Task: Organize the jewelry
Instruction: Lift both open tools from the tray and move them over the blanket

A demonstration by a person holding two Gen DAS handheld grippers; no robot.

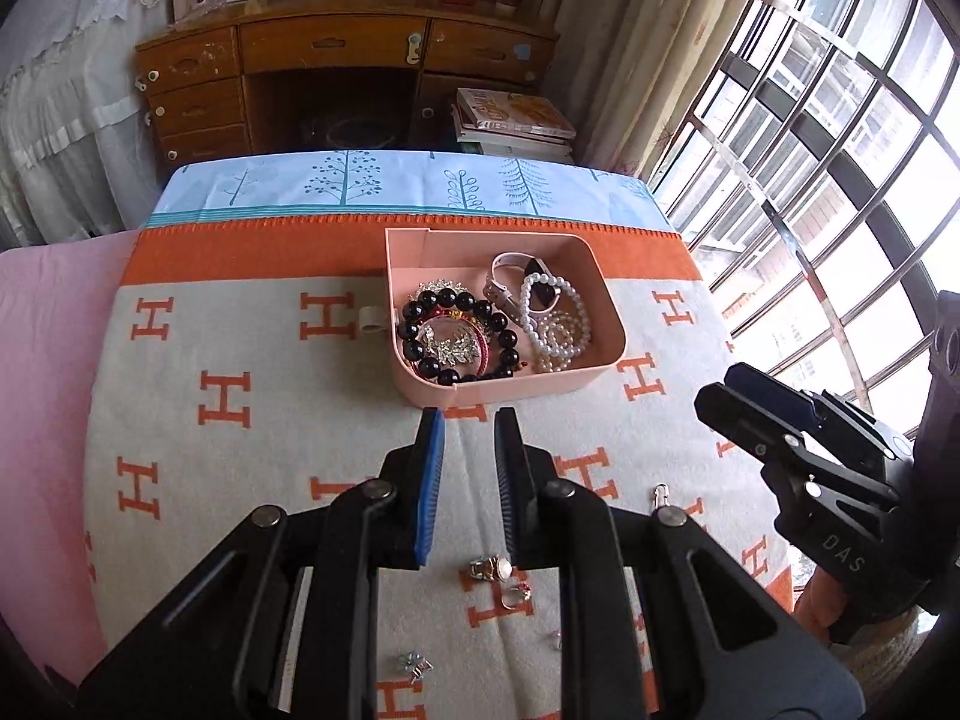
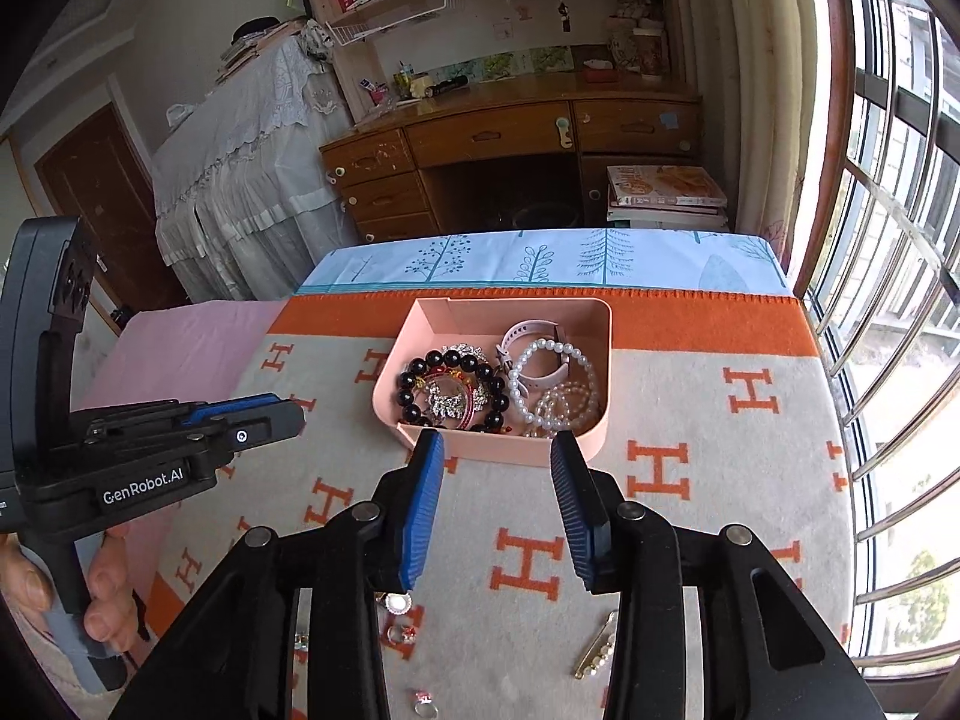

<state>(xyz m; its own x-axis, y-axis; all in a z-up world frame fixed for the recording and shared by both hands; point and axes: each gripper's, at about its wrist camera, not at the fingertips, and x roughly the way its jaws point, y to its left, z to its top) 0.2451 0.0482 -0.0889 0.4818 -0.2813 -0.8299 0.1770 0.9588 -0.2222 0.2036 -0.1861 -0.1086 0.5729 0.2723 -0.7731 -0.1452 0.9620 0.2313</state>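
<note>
Left wrist view: the left gripper [image 1: 470, 420] is seen above the blanket [image 1: 270, 372], its blue-padded jaws parted by a narrow gap with nothing between them.
Right wrist view: the right gripper [image 2: 498, 444] is seen with its jaws spread wider, nothing held, their tips just in front of the pink tray's [image 2: 591, 324] near wall.
Tray: it is placed on the orange-and-cream blanket, near the orange border at the far edge.
Tray contents: a black bead bracelet [image 1: 420, 351] is laid on the left side with a rhinestone brooch [image 1: 447, 348] inside its ring; pearl bracelets [image 1: 555, 324] and a pale-strapped watch [image 1: 510, 264] are piled on the right.
Loose jewelry: a pearl ring [image 1: 492, 569] and a second ring [image 1: 516, 594] are seen on the blanket below the left gripper, well apart from the tray; a sparkly earring [image 1: 414, 663] is set nearer the camera.
Pearl pin: a gold pin with pearls [image 2: 594, 654] is laid on the blanket below the right gripper's jaws.
Small clasp: a metal clasp [image 1: 660, 495] is seen to the right of the left gripper.
Hand: fingers [image 2: 99, 606] are wrapped around the left gripper's handle.
</note>
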